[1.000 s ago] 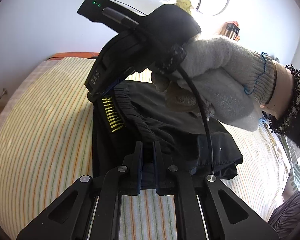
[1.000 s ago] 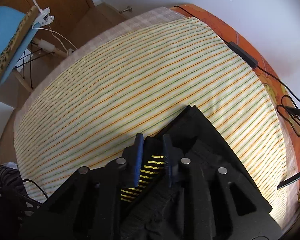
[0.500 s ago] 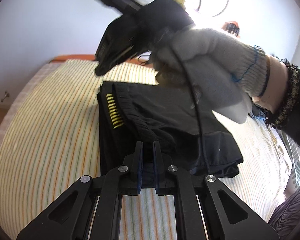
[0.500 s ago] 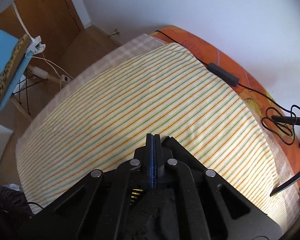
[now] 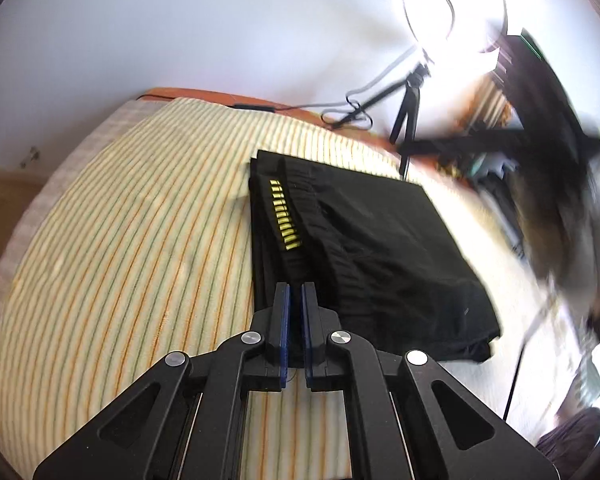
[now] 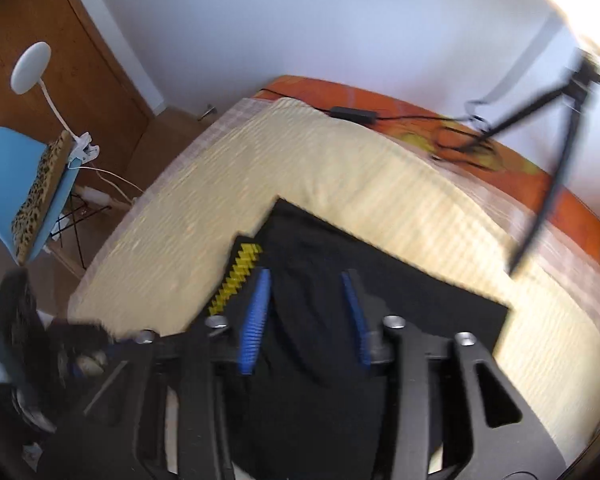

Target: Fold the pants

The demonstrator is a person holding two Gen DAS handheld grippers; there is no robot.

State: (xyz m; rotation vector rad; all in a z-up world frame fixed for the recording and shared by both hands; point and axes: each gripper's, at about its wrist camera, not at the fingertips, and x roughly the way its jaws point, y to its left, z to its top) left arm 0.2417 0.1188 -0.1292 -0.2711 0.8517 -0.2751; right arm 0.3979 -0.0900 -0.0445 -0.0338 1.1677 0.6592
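Folded black pants [image 5: 364,240] with a yellow-barred label [image 5: 286,220] lie on the striped sheet [image 5: 120,260]. My left gripper [image 5: 294,292] is at their near edge, pinched shut, with dark cloth in the thin slit between its pads. In the right wrist view the pants [image 6: 380,280] lie below my right gripper [image 6: 306,276]. Its jaws are opening; the blue pads [image 6: 256,320] stand apart above the cloth and press on nothing. In the left wrist view the right gripper [image 5: 548,128] is a dark blur at the right edge, off the pants.
A ring light [image 5: 456,4] on a tripod [image 5: 408,120] stands at the bed's far side. Cables and a power adapter [image 6: 352,112] lie on the orange mattress edge [image 6: 520,184]. A blue chair [image 6: 8,168] with a leopard cushion and a white clip lamp [image 6: 32,64] stand left of the bed.
My right gripper let go of the waistband by the yellow label, lifted away to the right and spread its jaws. My left gripper stays shut at the near edge.
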